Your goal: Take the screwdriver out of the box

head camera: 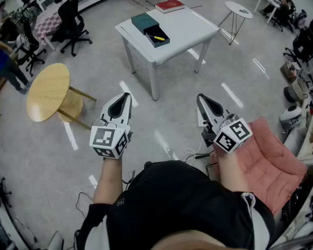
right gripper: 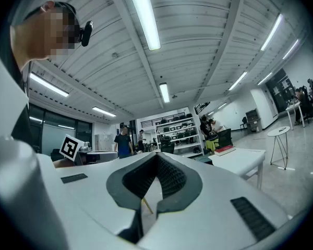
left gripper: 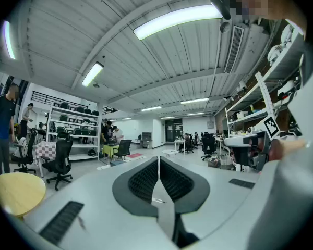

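A dark green box lies open on the white table, far ahead of me. In its tray is the yellow-handled screwdriver. In the head view both grippers are held level above the floor, well short of the table. The left gripper is shut, its jaws pressed together with nothing between them. The right gripper is likewise shut and empty. The right gripper view shows the table off to the right.
A red book lies at the table's far end. A round wooden table stands on the left and a black office chair behind it. A pink cushioned seat is close on my right. A small white side table stands beyond.
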`<state>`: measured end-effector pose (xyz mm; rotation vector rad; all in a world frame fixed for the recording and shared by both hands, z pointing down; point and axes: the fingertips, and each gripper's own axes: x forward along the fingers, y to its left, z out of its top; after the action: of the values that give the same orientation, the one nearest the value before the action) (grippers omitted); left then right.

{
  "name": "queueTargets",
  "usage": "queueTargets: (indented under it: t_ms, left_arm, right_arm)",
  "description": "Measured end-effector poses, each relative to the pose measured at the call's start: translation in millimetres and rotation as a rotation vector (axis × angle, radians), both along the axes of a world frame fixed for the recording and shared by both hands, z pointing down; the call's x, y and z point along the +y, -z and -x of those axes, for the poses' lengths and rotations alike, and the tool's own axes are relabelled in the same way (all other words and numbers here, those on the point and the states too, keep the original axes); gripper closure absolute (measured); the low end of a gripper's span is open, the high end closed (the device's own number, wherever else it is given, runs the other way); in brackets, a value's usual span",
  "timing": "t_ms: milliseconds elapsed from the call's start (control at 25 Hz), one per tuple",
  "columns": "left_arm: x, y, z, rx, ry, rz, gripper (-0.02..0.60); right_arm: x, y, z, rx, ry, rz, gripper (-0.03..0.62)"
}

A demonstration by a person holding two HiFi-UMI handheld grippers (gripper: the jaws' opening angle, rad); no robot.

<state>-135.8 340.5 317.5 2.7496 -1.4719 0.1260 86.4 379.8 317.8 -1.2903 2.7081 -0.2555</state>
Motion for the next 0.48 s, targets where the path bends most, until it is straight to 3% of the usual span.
queueTargets:
  t_ms: [480]
  left_arm:
    - [1, -1, -23, 0.004, -0.006, 0.011, 0.56]
  right_arm:
    - [5, -5, -21, -0.01, -0.006, 0.014, 0.566]
